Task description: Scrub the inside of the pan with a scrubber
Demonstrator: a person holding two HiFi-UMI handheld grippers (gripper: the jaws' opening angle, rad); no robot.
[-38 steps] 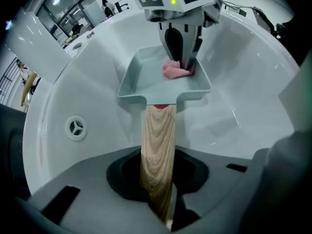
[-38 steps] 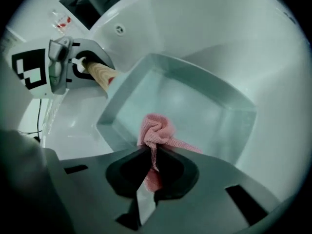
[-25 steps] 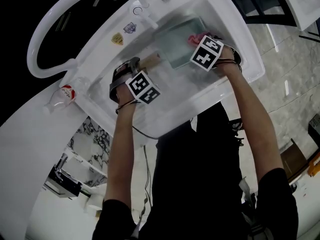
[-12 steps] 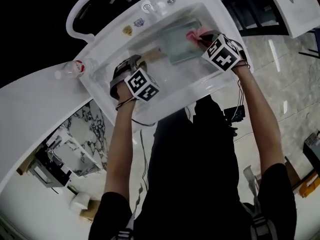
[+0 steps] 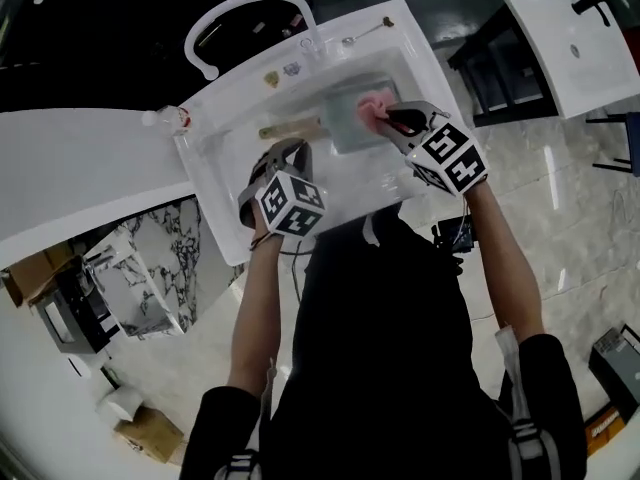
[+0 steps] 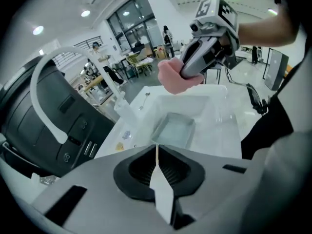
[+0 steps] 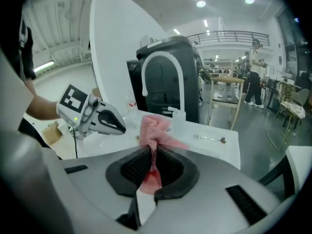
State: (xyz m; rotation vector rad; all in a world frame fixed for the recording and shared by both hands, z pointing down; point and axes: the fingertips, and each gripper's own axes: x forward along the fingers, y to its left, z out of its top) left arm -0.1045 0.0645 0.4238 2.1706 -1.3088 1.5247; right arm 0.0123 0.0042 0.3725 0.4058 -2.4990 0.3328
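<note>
A rectangular grey pan with a wooden handle lies in the white sink; the left gripper view also shows the pan down in the basin. My right gripper is shut on a pink mesh scrubber and holds it over the pan's right end. The scrubber sticks up from between the jaws of that gripper. My left gripper hovers just on the near side of the handle, apart from it. The left gripper has its jaws closed together with nothing between them.
A white arched faucet stands behind the sink, with a spoon on the back rim. A plastic bottle lies at the sink's left corner by the white counter. The person stands against the sink's front edge.
The head camera has pulled back, so the sink looks smaller. The left gripper has come away from the pan's wooden handle. The right gripper still holds the pink scrubber over the pan.
</note>
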